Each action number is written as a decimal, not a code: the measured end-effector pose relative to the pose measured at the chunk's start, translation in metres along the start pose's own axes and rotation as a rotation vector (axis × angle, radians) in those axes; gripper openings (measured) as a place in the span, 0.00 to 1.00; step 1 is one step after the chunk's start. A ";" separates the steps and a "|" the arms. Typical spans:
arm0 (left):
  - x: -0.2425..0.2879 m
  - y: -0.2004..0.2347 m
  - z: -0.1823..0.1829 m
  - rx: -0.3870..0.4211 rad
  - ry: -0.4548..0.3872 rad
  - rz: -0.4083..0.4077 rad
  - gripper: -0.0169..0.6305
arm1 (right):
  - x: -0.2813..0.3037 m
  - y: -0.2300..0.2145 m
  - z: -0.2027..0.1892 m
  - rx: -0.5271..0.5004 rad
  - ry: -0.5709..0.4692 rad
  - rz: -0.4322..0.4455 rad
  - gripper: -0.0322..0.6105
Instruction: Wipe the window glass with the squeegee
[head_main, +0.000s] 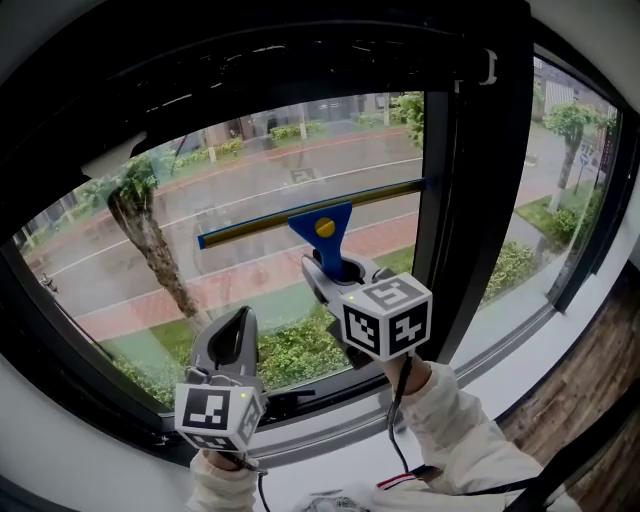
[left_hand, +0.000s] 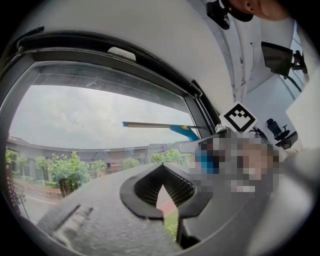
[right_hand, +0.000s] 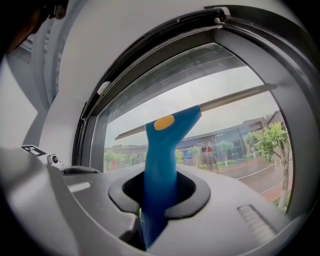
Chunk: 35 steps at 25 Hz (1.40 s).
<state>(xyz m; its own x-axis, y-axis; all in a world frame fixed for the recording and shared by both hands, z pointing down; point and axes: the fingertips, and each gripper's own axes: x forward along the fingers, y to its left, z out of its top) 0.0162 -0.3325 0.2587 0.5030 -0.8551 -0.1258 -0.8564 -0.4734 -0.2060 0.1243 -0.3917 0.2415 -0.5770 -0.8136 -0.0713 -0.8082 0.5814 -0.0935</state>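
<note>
Squeegee up at the pane in my right gripper
My right gripper (head_main: 337, 272) is clamped on the blue handle of the squeegee (head_main: 320, 224), whose blade runs across the middle of the window glass (head_main: 250, 180), right end higher and reaching the dark frame (head_main: 470, 200). My left gripper (head_main: 238, 330) sits lower left, nearer me, jaws together on nothing

White sleeves (head_main: 455, 420), grey left gripper (head_main: 237, 322) and right gripper (head_main: 335, 272), checkered cubes (head_main: 388, 318).
</note>
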 end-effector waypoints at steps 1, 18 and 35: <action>0.000 -0.001 -0.002 -0.002 0.002 0.000 0.03 | -0.001 0.000 -0.004 0.005 0.007 0.002 0.17; -0.002 -0.017 -0.048 -0.046 0.045 -0.012 0.03 | -0.009 -0.003 -0.064 0.055 0.088 0.011 0.17; -0.007 -0.046 -0.090 -0.092 0.099 -0.070 0.03 | -0.020 -0.004 -0.132 0.092 0.151 0.001 0.17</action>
<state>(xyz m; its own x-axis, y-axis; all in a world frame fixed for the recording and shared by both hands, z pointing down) 0.0414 -0.3242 0.3567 0.5516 -0.8339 -0.0166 -0.8290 -0.5460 -0.1209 0.1234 -0.3776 0.3741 -0.5948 -0.8001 0.0782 -0.7974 0.5747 -0.1841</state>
